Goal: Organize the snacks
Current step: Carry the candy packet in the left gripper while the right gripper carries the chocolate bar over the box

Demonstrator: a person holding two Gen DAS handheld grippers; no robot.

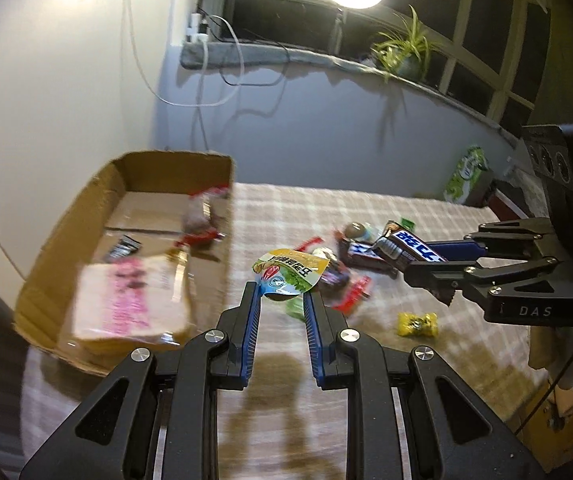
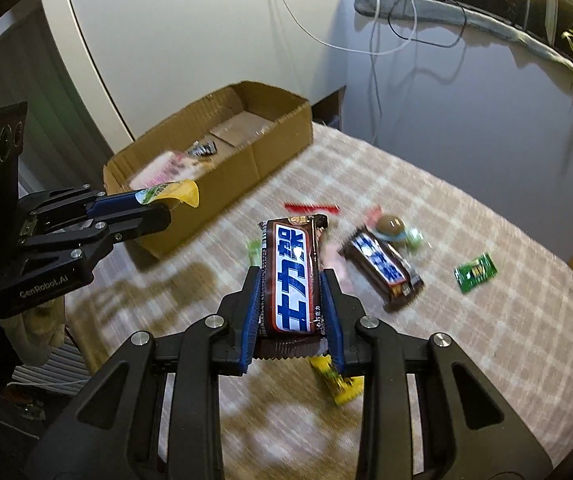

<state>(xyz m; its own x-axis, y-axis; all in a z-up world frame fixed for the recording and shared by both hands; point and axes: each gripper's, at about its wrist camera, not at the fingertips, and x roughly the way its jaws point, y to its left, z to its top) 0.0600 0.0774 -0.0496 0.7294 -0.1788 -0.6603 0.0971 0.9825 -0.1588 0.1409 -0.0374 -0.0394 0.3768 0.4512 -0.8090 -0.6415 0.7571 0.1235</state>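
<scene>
Cardboard box (image 2: pixel 222 148) top open, far half bare (near end w/ packets), snack pile (image 1: pixel 350 264) crowding mid-table

Brown chocolate bar (image 2: pixel 291 276) with a blue-and-white label, clamped lengthwise between the right gripper (image 2: pixel 292 280) pads and raised clear of the checked cloth; a second identical bar (image 2: pixel 382 270) lies flat just right of that tool, with a round brown-topped sweet (image 2: pixel 392 226) at its far end and a green sachet (image 2: pixel 475 273) further right. Round jelly cup (image 1: pixel 288 278) with a yellow-green foil lid, pinched between the left gripper (image 1: pixel 282 294) tips and lifted. Open cardboard box (image 1: pixel 66 216) to the left of that tool, holding a pink-printed bread pack (image 1: pixel 126 304), a dark small packet (image 1: pixel 123 246) and a red-ended wrapped snack (image 1: pixel 200 220); a yellow candy (image 1: pixel 416 324) rests on the cloth to the right.
</scene>
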